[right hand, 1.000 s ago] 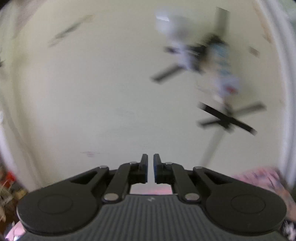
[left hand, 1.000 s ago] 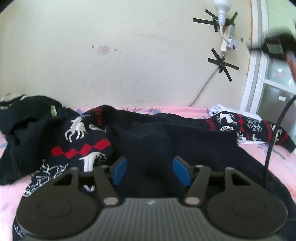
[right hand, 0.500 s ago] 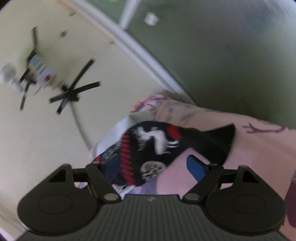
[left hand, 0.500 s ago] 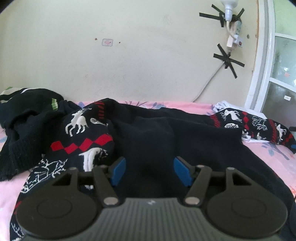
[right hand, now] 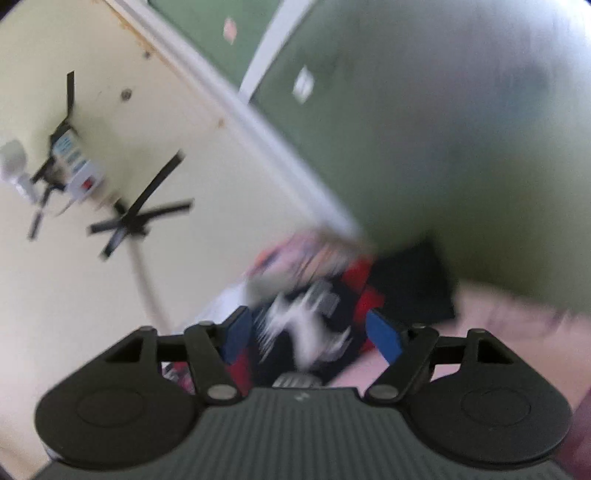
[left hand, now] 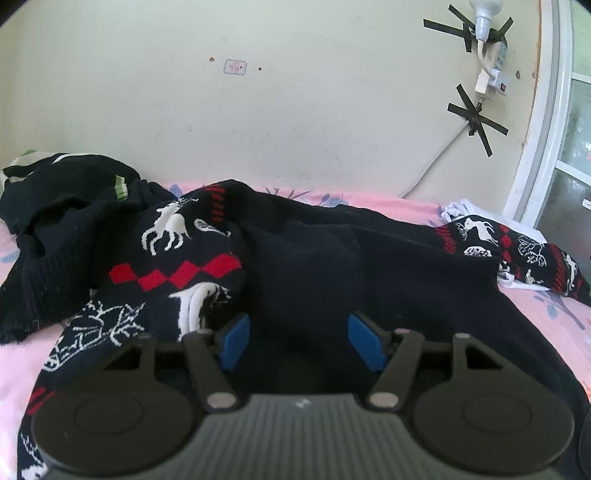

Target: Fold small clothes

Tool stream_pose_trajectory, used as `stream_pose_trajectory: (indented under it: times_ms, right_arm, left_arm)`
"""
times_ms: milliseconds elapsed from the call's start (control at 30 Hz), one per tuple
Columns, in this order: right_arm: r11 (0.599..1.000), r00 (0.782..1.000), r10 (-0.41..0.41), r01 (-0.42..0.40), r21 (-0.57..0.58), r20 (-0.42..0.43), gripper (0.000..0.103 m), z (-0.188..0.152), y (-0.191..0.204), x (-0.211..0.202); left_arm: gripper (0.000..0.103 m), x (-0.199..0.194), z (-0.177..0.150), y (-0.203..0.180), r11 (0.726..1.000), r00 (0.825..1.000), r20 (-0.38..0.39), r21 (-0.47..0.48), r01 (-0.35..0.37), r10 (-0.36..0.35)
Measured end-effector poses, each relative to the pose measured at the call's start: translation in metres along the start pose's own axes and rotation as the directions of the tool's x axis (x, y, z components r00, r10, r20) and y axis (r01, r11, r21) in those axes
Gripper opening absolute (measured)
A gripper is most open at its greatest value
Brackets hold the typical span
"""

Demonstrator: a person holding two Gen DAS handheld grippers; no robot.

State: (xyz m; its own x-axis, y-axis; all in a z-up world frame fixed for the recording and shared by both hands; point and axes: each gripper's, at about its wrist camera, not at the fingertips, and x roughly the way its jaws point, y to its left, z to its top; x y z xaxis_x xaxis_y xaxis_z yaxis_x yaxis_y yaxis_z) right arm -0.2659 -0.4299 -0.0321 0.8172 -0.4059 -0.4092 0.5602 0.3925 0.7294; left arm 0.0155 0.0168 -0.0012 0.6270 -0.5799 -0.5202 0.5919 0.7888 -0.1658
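Fingers (left hand: 234, 341) parted over sweater (left hand: 306, 266) on pink bedsheet (left hand: 22, 354).

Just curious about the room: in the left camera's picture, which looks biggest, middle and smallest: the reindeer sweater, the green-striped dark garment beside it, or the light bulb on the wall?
1. Reindeer sweater, spread widest.
2. Green-striped dark garment.
3. Light bulb, though it sits farthest away, which shrinks it.

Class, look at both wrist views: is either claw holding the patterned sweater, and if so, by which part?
Nothing is held. The left claw is open above the sweater body; the right claw is open around its patterned sleeve end.
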Motion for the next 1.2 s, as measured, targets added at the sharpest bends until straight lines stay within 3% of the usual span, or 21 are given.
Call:
stream_pose_trajectory:
  times_ms: [133, 167, 300, 400, 467, 567, 733, 933, 1000, 1067, 1133, 1200]
  right_arm:
    - [0.981, 0.993, 0.060, -0.040, 0.188, -0.102, 0.070, -0.028, -0.012, 0.020]
    - [0.975, 0.992, 0.066, -0.042, 0.218, -0.104, 0.064, -0.030, -0.014, 0.026]
    - [0.960, 0.995, 0.084, -0.064, 0.271, -0.062, 0.064, -0.028, -0.010, 0.042]
    - [0.936, 0.995, 0.075, -0.049, 0.348, -0.062, 0.046, -0.028, -0.016, 0.053]
    - [0.930, 0.997, 0.054, -0.032, 0.366, -0.049, 0.040, -0.031, -0.018, 0.053]
    - [0.882, 0.995, 0.084, -0.054, 0.468, -0.044, 0.047, -0.045, -0.019, 0.041]
    - [0.867, 0.997, 0.074, -0.054, 0.496, -0.019, 0.045, -0.048, -0.019, 0.046]
    - [0.879, 0.998, 0.061, -0.056, 0.474, 0.004, 0.044, -0.045, -0.011, 0.058]
    - [0.896, 1.000, 0.028, -0.026, 0.444, 0.001, 0.015, -0.045, -0.013, 0.060]
    - [0.907, 1.000, 0.010, -0.016, 0.420, 0.014, 0.013, -0.047, -0.013, 0.057]
    - [0.941, 0.998, -0.020, 0.002, 0.339, 0.051, 0.013, -0.048, 0.001, 0.048]
    - [0.984, 0.990, -0.066, 0.044, 0.171, 0.124, 0.012, -0.048, 0.031, 0.038]
  left_arm:
    - [0.062, 0.001, 0.001, 0.001, 1.000, 1.000, -0.009, -0.006, 0.010, -0.010]
    - [0.062, 0.001, 0.001, 0.001, 1.000, 1.000, -0.011, -0.007, 0.011, -0.011]
    - [0.063, 0.001, 0.000, 0.001, 1.000, 1.000, -0.004, -0.008, 0.008, -0.008]
    - [0.064, 0.001, 0.000, 0.001, 1.000, 1.000, 0.002, -0.008, 0.006, -0.006]
    - [0.065, 0.000, -0.001, 0.001, 1.000, 1.000, 0.004, -0.008, 0.007, -0.007]
    - [0.065, 0.000, 0.000, 0.001, 1.000, 1.000, 0.004, -0.007, 0.008, -0.008]
    - [0.065, 0.001, 0.000, 0.001, 1.000, 1.000, 0.001, -0.008, 0.013, -0.013]
    - [0.065, -0.001, -0.001, 0.002, 1.000, 1.000, 0.008, -0.009, 0.009, -0.009]
    - [0.065, -0.001, -0.001, 0.001, 1.000, 1.000, 0.009, -0.009, 0.008, -0.008]
    - [0.065, -0.001, -0.001, 0.001, 1.000, 1.000, 0.010, -0.007, 0.009, -0.009]
    - [0.065, -0.001, -0.001, 0.001, 1.000, 1.000, 0.010, -0.006, 0.011, -0.011]
    - [0.066, -0.001, -0.001, 0.001, 1.000, 1.000, 0.012, -0.004, 0.015, -0.015]
